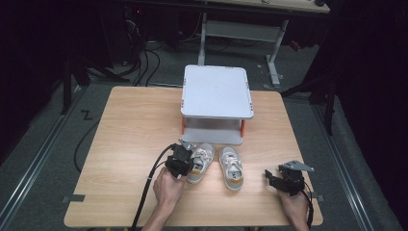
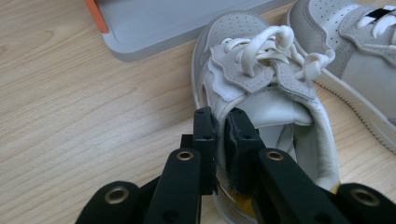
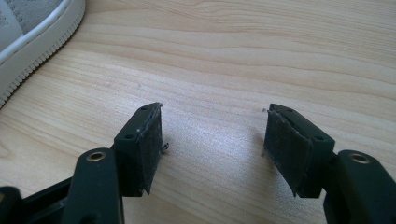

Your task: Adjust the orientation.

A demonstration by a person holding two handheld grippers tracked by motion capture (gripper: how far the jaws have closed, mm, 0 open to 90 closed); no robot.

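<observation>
Black and clamped tight, the left gripper (image 2: 220, 122) pinches the side wall of the left shoe (image 2: 261, 93) at its collar, one jaw outside the shoe and one inside the opening, so that the pale upper is squeezed between the pads; in the high view the left gripper (image 1: 185, 155) sits at the heel end of that shoe (image 1: 201, 162), with the person's left hand (image 1: 168, 187) behind it. Ahead of those jaws lie the shoe's white laces and grey strap, and beyond its toe the grey base of the two-level stand (image 1: 217, 91) with orange posts. Just to the right of the held shoe, close by but apart from it, the right shoe (image 1: 231, 167) rests flat on the wooden table (image 1: 130, 130), toe toward the stand. Farther right, the right gripper (image 1: 272, 179) sits low over bare wood with its jaws spread wide and nothing between them (image 3: 212, 140); that shoe's sole edge shows up and to the left of its jaws
</observation>
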